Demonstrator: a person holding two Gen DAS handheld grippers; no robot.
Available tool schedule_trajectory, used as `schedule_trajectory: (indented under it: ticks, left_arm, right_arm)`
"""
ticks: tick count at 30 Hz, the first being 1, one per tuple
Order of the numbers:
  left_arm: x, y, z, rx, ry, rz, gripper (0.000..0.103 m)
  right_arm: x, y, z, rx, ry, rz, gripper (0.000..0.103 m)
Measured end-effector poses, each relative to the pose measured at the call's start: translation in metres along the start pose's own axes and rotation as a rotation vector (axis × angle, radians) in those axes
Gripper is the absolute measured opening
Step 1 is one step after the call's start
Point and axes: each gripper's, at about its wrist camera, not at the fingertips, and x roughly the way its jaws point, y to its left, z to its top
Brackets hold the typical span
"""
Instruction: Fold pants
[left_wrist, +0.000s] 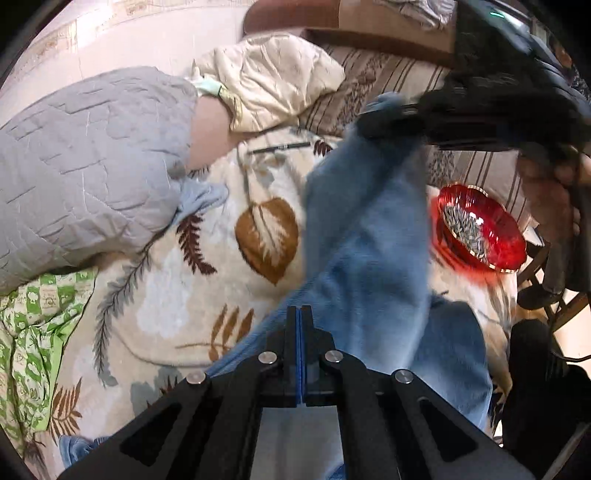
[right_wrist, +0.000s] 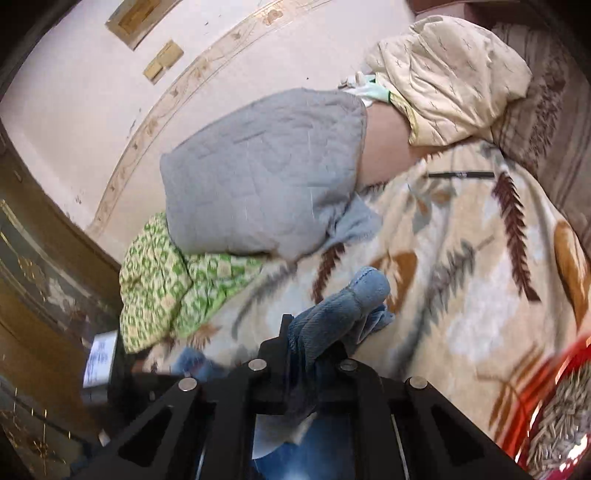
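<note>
Light blue denim pants hang stretched above a leaf-print blanket on a bed. In the left wrist view my left gripper is at the bottom, its jaws pressed together on an edge of the pants where a seam runs into the tips. At the upper right my right gripper holds the raised end of the pants. The right wrist view shows my right gripper shut on a bunched fold of the pants, which sticks out past the fingers. Cloth hides its right finger.
A red glass bowl of seeds sits on the bed at the right, close to the pants. A grey quilt, a beige pillow and a green patterned cloth lie along the wall. A pen lies on the blanket.
</note>
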Motion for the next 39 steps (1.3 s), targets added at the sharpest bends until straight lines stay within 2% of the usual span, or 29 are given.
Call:
schedule_trajectory:
  ticks: [1,2,3,4,5,8,10,15,17,18,21,23,25,27,29,30,31,32,34,37,39]
  left_arm:
    - [-0.002,0.001,0.0,-0.006,-0.005,-0.012,0.001]
    - [-0.003,0.001,-0.001,-0.003,-0.012,-0.007,0.006]
    - [-0.004,0.0,-0.002,0.003,-0.012,0.011,0.038]
    - [-0.002,-0.001,-0.004,0.0,0.008,0.011,0.092]
    - [0.001,-0.001,-0.005,0.003,0.025,0.005,0.103]
    - [0.004,-0.016,-0.015,0.072,0.018,0.048,0.103]
    - [0.009,-0.025,-0.024,0.116,0.04,0.045,0.103]
    - [0.036,-0.034,-0.046,0.16,0.116,0.109,0.101]
    - [0.043,-0.027,-0.048,0.135,0.132,0.115,0.058]
    - [0.047,-0.02,-0.047,0.105,0.144,0.115,0.013]
    - [0.049,0.001,-0.038,0.036,0.133,0.156,0.008]
    - [0.046,0.015,-0.029,-0.006,0.099,0.222,0.008]
    - [0.041,0.036,-0.018,-0.096,0.052,0.285,0.008]
    - [0.039,0.057,-0.01,-0.198,0.032,0.33,0.008]
    - [0.044,0.067,-0.009,-0.238,0.066,0.332,0.015]
    - [0.046,0.066,-0.011,-0.221,0.088,0.365,0.047]
    - [0.045,0.063,-0.014,-0.197,0.093,0.41,0.093]
    - [0.041,0.059,-0.018,-0.176,0.089,0.429,0.103]
    - [0.026,0.05,-0.026,-0.157,0.063,0.381,0.103]
    - [0.009,0.032,-0.035,-0.132,0.063,0.335,0.103]
    - [-0.003,0.01,-0.041,-0.12,0.058,0.232,0.103]
  right_arm:
    - [0.009,0.004,0.008,0.001,0.016,-0.024,0.009]
    - [0.018,0.004,0.013,0.009,0.024,-0.049,0.009]
    - [0.026,0.001,0.015,0.012,0.04,-0.061,0.009]
    - [0.033,-0.003,0.015,0.018,0.055,-0.076,0.009]
    - [0.04,-0.009,0.013,0.03,0.067,-0.087,0.009]
    - [0.048,-0.025,0.005,0.049,0.079,-0.092,0.009]
    - [0.047,-0.035,0.002,0.073,0.08,-0.084,0.009]
    - [0.045,-0.042,0.003,0.094,0.088,-0.072,0.009]
    - [0.045,-0.041,0.003,0.093,0.09,-0.072,0.009]
    - [0.045,-0.04,0.003,0.095,0.089,-0.073,0.009]
    - [0.046,-0.037,0.004,0.096,0.087,-0.064,0.009]
    - [0.047,-0.031,0.007,0.08,0.072,-0.061,0.009]
    - [0.046,-0.022,0.013,0.068,0.025,-0.048,0.009]
    - [0.05,-0.017,0.017,0.066,0.01,-0.05,0.011]
    - [0.062,-0.014,0.018,0.087,0.045,-0.079,0.02]
    - [0.069,-0.015,0.017,0.099,0.085,-0.108,0.039]
    - [0.076,-0.018,0.014,0.111,0.136,-0.138,0.054]
    - [0.075,-0.022,0.009,0.123,0.159,-0.146,0.082]
    - [0.059,-0.028,0.0,0.124,0.12,-0.137,0.084]
    - [0.03,-0.037,-0.018,0.114,0.115,-0.121,0.084]
    - [0.008,-0.041,-0.037,0.115,0.123,-0.102,0.084]
